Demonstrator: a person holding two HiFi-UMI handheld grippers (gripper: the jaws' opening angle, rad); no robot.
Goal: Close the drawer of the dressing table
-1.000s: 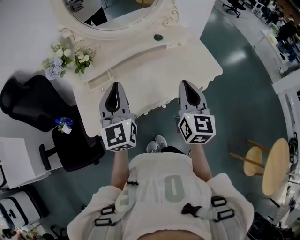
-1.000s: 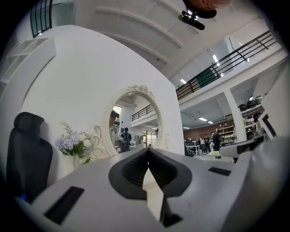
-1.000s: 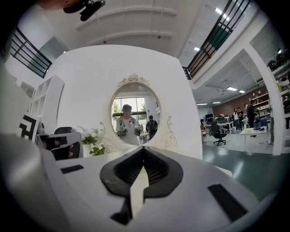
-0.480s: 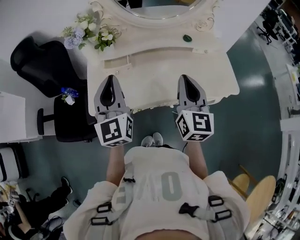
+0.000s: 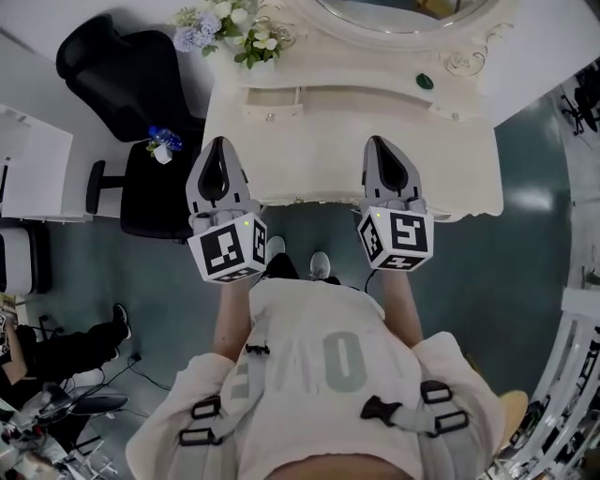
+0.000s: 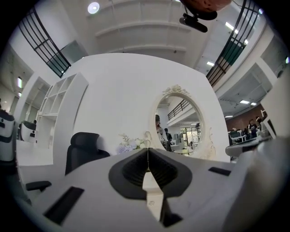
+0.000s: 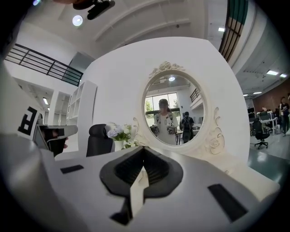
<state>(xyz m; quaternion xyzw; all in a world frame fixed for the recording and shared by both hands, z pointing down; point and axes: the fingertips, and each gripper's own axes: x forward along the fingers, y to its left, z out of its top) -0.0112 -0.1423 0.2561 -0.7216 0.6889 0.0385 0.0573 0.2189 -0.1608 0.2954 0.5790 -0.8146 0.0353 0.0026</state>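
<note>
The cream dressing table (image 5: 347, 159) with its oval mirror (image 7: 174, 111) stands straight ahead of me. On its raised back shelf, a small drawer front with a knob (image 5: 270, 108) seems to stick out a little at the left; I cannot tell how far. My left gripper (image 5: 217, 142) hovers over the table's front left edge, shut and empty. My right gripper (image 5: 377, 141) hovers over the front edge to the right, also shut and empty. Both point level at the mirror (image 6: 179, 122), with the left gripper (image 6: 147, 148) and the right gripper (image 7: 144, 147) each showing jaws pressed together.
A bunch of flowers (image 5: 230, 23) stands at the table's back left and a small green object (image 5: 425, 82) at the back right. A black office chair (image 5: 131, 70) and a black seat bearing a small blue bunch (image 5: 161, 141) stand left of the table. My feet (image 5: 295, 261) are under the front edge.
The person has turned, so the table now lies square ahead instead of slanted. Both grippers swung along with the turn, stayed shut, and now sit over the front edge.
</note>
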